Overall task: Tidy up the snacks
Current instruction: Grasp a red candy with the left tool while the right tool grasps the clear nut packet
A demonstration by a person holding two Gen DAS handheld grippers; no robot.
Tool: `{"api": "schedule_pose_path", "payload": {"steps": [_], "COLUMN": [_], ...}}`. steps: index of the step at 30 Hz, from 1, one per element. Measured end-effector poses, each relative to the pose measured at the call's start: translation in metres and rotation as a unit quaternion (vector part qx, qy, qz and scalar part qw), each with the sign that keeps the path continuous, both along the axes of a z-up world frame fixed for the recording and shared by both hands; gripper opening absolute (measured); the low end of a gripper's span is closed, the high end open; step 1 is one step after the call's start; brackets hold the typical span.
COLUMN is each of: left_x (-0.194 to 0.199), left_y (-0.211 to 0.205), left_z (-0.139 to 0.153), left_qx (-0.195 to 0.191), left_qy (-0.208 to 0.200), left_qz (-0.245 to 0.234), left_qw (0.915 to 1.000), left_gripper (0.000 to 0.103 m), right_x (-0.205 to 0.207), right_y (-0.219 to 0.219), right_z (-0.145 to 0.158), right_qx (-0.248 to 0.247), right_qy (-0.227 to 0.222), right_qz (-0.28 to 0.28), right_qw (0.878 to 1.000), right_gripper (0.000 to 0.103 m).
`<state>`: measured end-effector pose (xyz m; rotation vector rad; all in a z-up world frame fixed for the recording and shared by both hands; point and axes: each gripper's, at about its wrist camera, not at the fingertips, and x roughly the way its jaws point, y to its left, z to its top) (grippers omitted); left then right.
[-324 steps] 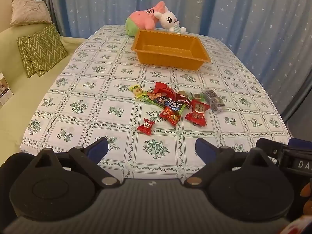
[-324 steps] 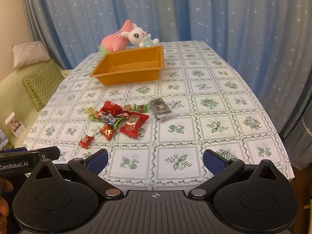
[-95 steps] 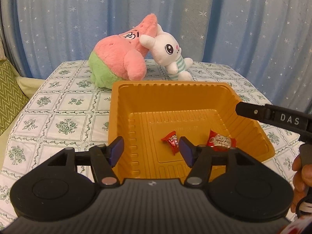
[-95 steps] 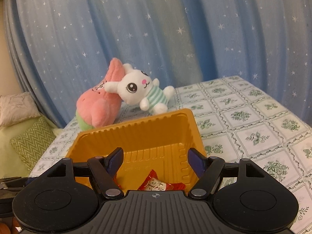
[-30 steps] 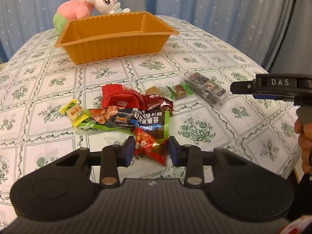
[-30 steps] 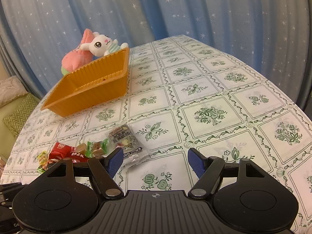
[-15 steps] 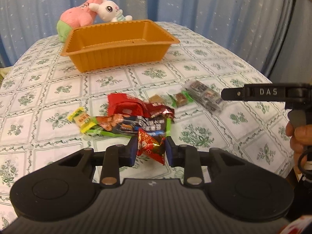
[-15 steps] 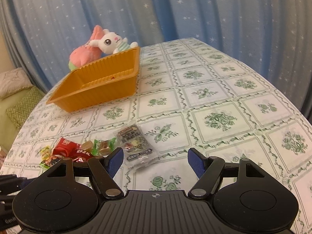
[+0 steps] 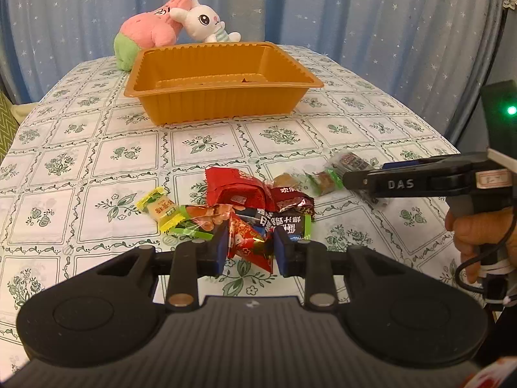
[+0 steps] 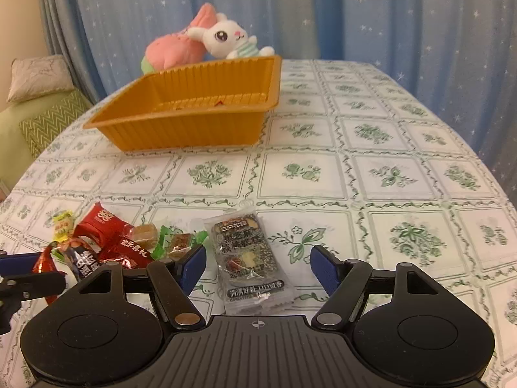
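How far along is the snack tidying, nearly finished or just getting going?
Early on, I'd say. The orange tray shows only a small red scrap of wrapper inside. In hand: the left gripper is shut on a red candy; the right gripper, its jaws just closing in, straddles a clear packet without pinching it. Left: the pile of wrapped snacks on the tablecloth.

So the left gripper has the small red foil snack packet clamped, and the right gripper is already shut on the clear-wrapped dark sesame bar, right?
Not quite. The left gripper does clamp the small red foil snack packet, but in the right wrist view the right gripper has been closing yet is open around the clear-wrapped dark sesame bar, pads not touching.
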<state>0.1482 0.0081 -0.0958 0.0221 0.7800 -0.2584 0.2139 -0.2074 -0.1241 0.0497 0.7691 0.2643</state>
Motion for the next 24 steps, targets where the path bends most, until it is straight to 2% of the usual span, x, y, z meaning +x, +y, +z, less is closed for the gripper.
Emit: {"api": "schedule_pose_path", "payload": {"steps": [8,14,24], "left_x": [0.003,0.004,0.019], "left_y": [-0.001,-0.001,-0.003], "left_z": [-0.001,0.002,0.019], "left_qx": [0.0,0.0,0.004], "left_qy": [0.001,-0.004,-0.024], "left_qz": [-0.002,0.0,-0.008], "left_qw": [1.0,1.0,0.9997], "left_gripper": [0.027,0.027,0.027], "right_x": [-0.003,-0.009,-0.013], "right_y": [0.011,0.008,0.007], "right_z": [-0.001,0.004,0.029], "right_qx": [-0.04,-0.027,-0.002], "right_qy": [-0.012,-0.01,-0.034], "right_qz": [0.017,0.006,0.004], "right_qw": [0.999,1.0,0.999], "right_gripper": [0.041,0.039,0.038]}}
